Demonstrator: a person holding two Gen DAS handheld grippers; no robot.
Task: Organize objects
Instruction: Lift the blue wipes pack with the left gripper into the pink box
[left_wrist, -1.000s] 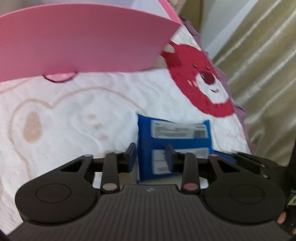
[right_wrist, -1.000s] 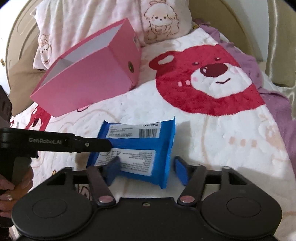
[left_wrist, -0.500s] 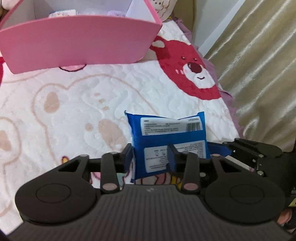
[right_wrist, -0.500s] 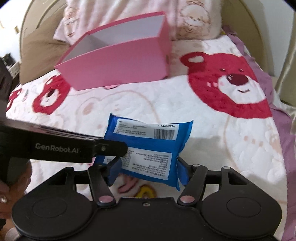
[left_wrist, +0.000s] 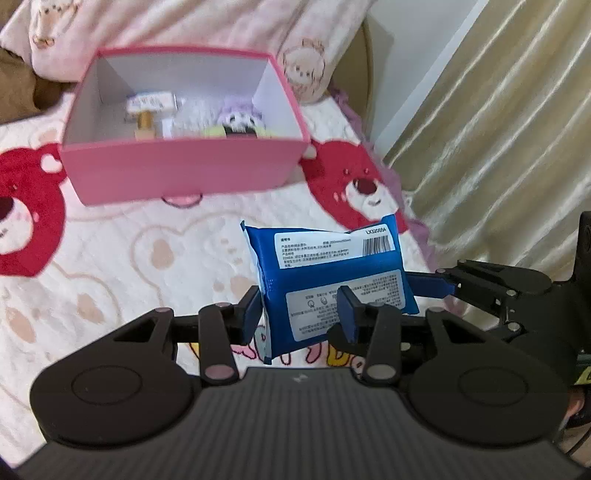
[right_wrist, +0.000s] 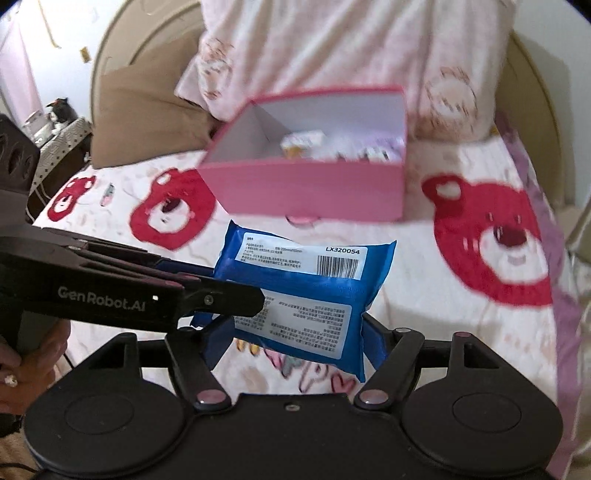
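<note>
The bed (left_wrist: 122, 266) under me is a soft quilted cover printed with red bears, so nothing there will steady a drop. Ahead sits the pink box (left_wrist: 184, 173), stiff card with white inner walls, open-topped, small items already lying in it. Both claws hold the blue wipes pack (left_wrist: 332, 280) clear of the bed: my left claw (left_wrist: 303, 310) is pinched on its near left end, my right claw (right_wrist: 291, 343) is clamped across its width. The film looks slick and pillowy, so I would keep it level, carry it over the rim, and let go low inside.
</note>
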